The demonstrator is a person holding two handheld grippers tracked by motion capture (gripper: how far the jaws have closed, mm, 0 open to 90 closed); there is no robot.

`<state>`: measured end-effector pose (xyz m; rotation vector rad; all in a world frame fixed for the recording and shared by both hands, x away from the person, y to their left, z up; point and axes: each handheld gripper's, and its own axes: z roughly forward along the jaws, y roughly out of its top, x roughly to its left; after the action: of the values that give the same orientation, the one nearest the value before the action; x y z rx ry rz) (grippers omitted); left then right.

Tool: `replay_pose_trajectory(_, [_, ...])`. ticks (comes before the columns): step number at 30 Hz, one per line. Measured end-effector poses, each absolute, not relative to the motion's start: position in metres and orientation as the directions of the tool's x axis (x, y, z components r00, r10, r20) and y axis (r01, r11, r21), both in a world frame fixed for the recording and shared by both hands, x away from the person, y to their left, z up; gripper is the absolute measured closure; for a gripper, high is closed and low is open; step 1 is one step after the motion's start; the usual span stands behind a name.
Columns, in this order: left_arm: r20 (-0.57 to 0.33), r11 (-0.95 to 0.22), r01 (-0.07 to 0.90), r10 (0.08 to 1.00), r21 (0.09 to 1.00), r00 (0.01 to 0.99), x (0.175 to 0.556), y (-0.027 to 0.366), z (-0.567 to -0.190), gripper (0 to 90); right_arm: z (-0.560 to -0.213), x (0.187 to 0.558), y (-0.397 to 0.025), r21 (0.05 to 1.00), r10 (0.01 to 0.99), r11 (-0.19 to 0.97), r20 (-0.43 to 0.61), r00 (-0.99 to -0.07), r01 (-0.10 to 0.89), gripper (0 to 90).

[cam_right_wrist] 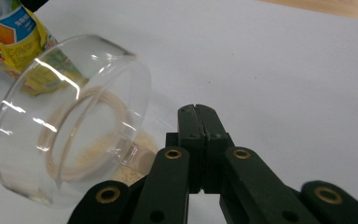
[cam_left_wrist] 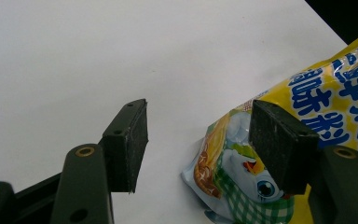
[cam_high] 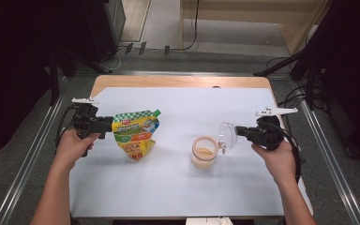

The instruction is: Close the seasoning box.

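A yellow and green printed pouch (cam_high: 136,133) with a green cap sits left of centre on the white sheet (cam_high: 178,192). My left gripper (cam_high: 108,124) is at its left edge. In the left gripper view that gripper (cam_left_wrist: 198,112) is open, with the pouch (cam_left_wrist: 317,93) lying against and behind the right-hand jaw. A small jar (cam_high: 203,152) holding pale powder stands right of centre. My right gripper (cam_high: 239,131) is shut on a clear funnel (cam_high: 227,136), tilted just above the jar's right side. The funnel (cam_right_wrist: 70,121) fills the left of the right gripper view beside the closed right gripper (cam_right_wrist: 197,110).
The white sheet covers a wooden table whose far edge (cam_high: 183,80) is bare wood. Metal rails (cam_high: 33,154) run along both sides on the grey floor. Dark stands and cables sit beyond the table's corners. A small white object (cam_high: 211,220) lies at the near edge.
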<state>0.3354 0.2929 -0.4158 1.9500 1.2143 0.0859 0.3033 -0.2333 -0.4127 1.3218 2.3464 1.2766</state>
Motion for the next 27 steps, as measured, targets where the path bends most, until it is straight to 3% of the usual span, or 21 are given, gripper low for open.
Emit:
replay_pose_trajectory(20, [-0.347,-0.193,0.725,0.778,0.661,0.524,0.335,0.294,-0.417,38.2,-0.41,0.298,-0.202,0.745,0.702,0.301,0.249,-0.667,0.595,89.7])
replay_pose_trajectory(27, [-0.346,-0.2,0.727,0.777,0.656,0.525,0.335,0.293,-0.419,38.1,-0.41,0.296,-0.194,0.748,0.681,0.314,0.252,-0.687,0.585,81.0])
